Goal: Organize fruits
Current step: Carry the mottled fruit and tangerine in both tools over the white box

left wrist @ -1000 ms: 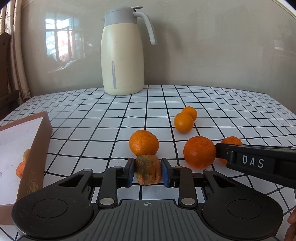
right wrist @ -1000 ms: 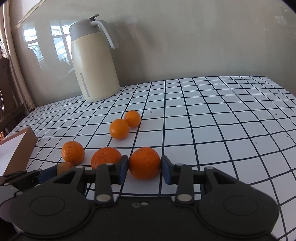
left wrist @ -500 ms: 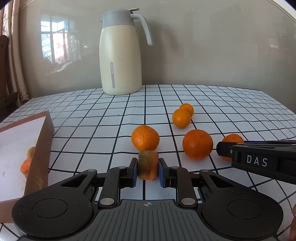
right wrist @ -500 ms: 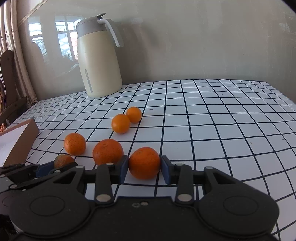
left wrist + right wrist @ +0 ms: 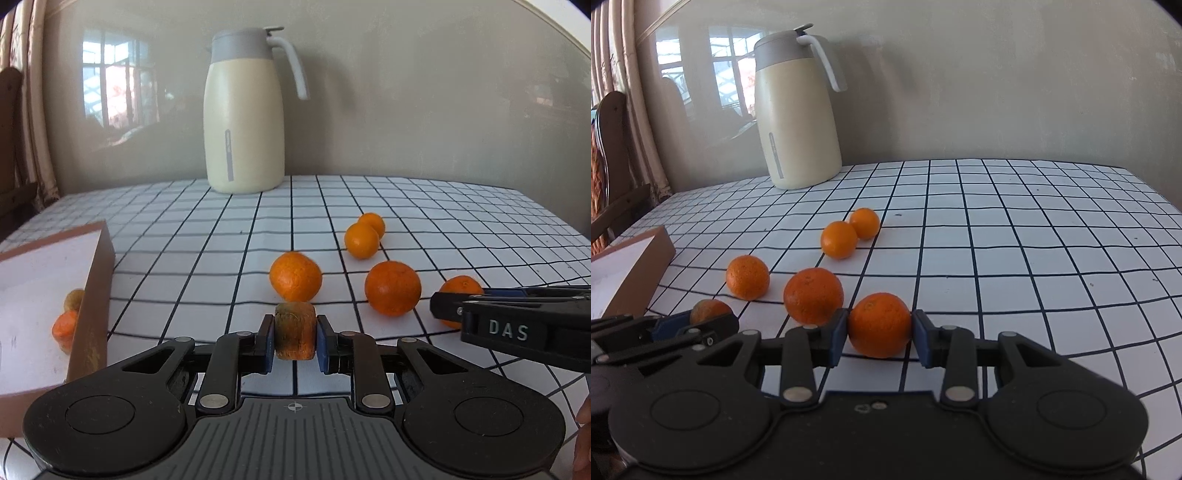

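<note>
My left gripper (image 5: 295, 338) is shut on a brownish, spoiled orange (image 5: 295, 334), squeezed narrow between the blue pads. My right gripper (image 5: 880, 334) is shut on a fresh orange (image 5: 879, 323); it shows from the side in the left wrist view as the right gripper (image 5: 437, 306) over that orange (image 5: 460, 290). In the right wrist view the spoiled orange (image 5: 709, 310) sits behind the left gripper's fingers (image 5: 683, 325). Loose oranges lie on the grid tablecloth: one near orange (image 5: 295, 275), a bigger orange (image 5: 392, 288), and a far pair of oranges (image 5: 364, 236).
A brown cardboard box (image 5: 92, 295) with a white inside stands at the left and holds an orange piece (image 5: 64, 326) and a brownish fruit (image 5: 74, 299). A cream thermos jug (image 5: 243, 125) stands at the back by the wall. A wooden chair (image 5: 617, 155) is far left.
The left jaws have closed tighter on the spoiled orange, pressing it narrower. Both views have tilted up slightly, so the table sits lower in frame. The right gripper still holds its orange.
</note>
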`<control>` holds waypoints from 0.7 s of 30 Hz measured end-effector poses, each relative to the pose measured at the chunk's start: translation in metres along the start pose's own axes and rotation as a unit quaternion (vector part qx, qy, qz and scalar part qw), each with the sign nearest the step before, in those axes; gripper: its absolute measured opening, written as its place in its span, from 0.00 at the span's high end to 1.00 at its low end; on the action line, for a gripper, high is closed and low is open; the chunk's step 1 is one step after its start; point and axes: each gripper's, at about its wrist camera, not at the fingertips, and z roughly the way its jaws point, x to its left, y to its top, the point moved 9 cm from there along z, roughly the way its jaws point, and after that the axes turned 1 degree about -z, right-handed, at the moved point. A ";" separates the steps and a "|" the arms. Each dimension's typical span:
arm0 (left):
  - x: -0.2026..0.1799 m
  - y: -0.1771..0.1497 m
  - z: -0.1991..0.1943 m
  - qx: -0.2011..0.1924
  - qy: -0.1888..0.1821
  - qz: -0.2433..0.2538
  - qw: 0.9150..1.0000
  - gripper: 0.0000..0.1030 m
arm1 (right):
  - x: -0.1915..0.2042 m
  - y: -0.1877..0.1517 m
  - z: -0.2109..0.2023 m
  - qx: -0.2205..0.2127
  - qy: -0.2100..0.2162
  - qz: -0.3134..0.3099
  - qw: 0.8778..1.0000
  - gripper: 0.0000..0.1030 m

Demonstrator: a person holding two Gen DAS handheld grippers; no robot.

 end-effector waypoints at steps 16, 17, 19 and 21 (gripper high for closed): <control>0.039 0.008 -0.046 -0.029 0.001 -0.014 0.999 0.78 | 0.048 0.009 -0.043 -0.039 0.052 -0.048 0.997 0.72; 0.042 0.008 -0.049 -0.029 0.002 -0.015 0.999 0.78 | 0.054 0.010 -0.044 -0.040 0.058 -0.051 0.996 0.72; 0.050 0.008 -0.056 -0.031 0.004 -0.019 0.999 0.78 | 0.063 0.012 -0.046 -0.043 0.069 -0.056 0.995 0.72; 0.057 0.009 -0.064 -0.036 0.008 -0.019 0.999 0.78 | 0.074 0.013 -0.049 -0.045 0.081 -0.061 0.994 0.72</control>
